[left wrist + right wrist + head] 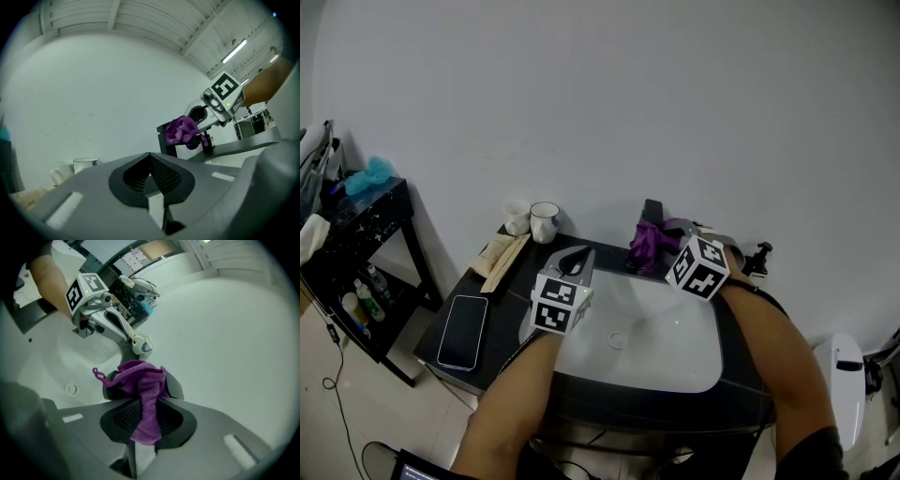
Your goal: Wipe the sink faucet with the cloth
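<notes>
The right gripper (144,404) is clamping a purple woven cloth (136,377) against the black sink faucet (175,386); the left gripper (150,158) is hovering over the white sink (680,352), jaws together, empty.

No word, number or brand could be read; the left cube (555,305) and right cube (698,264) bore only black-and-white square markers; distant paper sheets (133,258) were too small to read.

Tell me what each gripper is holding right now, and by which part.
The right gripper pinches the purple cloth by a trailing fold; the bunched rest lies over the faucet. The left gripper is shut, empty.
</notes>
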